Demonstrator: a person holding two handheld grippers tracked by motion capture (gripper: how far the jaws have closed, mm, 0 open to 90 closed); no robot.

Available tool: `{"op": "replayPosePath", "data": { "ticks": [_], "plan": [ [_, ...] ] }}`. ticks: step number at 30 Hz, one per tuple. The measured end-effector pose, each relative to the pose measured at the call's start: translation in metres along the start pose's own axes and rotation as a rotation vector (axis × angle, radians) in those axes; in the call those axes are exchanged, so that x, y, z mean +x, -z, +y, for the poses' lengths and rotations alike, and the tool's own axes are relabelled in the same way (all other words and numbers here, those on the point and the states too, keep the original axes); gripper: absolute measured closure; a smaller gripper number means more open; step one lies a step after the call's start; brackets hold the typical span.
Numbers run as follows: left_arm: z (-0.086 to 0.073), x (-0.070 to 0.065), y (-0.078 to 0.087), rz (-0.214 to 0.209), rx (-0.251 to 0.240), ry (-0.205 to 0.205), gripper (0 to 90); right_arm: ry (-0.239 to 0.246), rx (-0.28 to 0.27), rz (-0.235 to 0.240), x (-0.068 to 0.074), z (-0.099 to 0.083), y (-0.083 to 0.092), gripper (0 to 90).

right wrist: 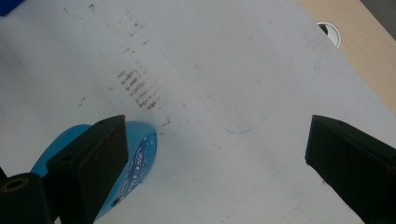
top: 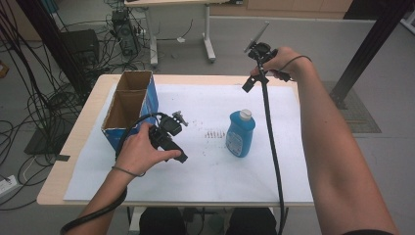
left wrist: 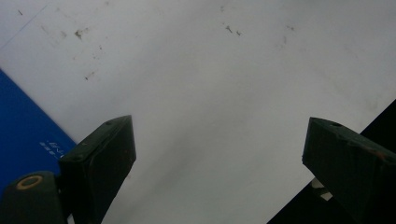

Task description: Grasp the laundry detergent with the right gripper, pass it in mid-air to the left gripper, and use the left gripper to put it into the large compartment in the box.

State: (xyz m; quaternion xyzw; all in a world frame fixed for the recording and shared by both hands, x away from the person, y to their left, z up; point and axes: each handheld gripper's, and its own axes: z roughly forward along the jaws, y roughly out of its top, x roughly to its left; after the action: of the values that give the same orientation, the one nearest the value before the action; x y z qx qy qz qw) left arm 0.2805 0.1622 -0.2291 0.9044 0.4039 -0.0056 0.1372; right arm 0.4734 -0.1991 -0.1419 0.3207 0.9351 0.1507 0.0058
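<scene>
A blue bottle [top: 241, 133] with a white cap rests on the white sheet [top: 205, 171] right of the middle, cap toward the far side. An open blue cardboard box [top: 129, 105] stands at the left. My left gripper [top: 181, 155] is low over the sheet just right of the box, open and empty [left wrist: 219, 154]; the box's blue side [left wrist: 23, 126] shows beside its left jaw. My right gripper [top: 248, 84] is held high above the table's far edge, open with nothing between the jaws [right wrist: 217, 154]. The bottle [right wrist: 140, 154] lies partly behind its left jaw.
The sheet covers most of the wooden table [top: 83, 132]. Brown smudge marks [top: 214, 133] sit just left of the bottle. A cable hole [right wrist: 329, 30] is in the bare wood past the sheet. Cables and desk legs stand on the floor beyond.
</scene>
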Motion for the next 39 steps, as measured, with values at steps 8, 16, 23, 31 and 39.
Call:
{"op": "replayPosePath", "data": {
  "ticks": [8, 16, 23, 31, 39],
  "plan": [
    [-0.001, -0.001, 0.001, -0.004, -0.002, -0.011, 9.9, 0.008, -0.001, -0.008, 0.001, 0.000, 0.002, 6.0],
    [-0.002, -0.001, 0.003, 0.001, -0.009, -0.010, 8.8, -0.001, -0.012, -0.010, 0.002, -0.007, 0.006, 6.0],
    [-0.001, -0.003, 0.003, 0.008, -0.015, -0.011, 8.5, 0.006, -0.023, -0.022, 0.006, -0.014, 0.009, 5.9],
    [0.002, -0.004, 0.002, 0.006, -0.019, -0.011, 8.3, 0.005, -0.031, -0.023, 0.005, -0.025, 0.012, 6.1],
    [0.000, -0.002, 0.002, 0.002, -0.023, -0.001, 8.3, -0.013, -0.033, -0.026, 0.003, -0.039, 0.014, 6.1]
  ]
}}
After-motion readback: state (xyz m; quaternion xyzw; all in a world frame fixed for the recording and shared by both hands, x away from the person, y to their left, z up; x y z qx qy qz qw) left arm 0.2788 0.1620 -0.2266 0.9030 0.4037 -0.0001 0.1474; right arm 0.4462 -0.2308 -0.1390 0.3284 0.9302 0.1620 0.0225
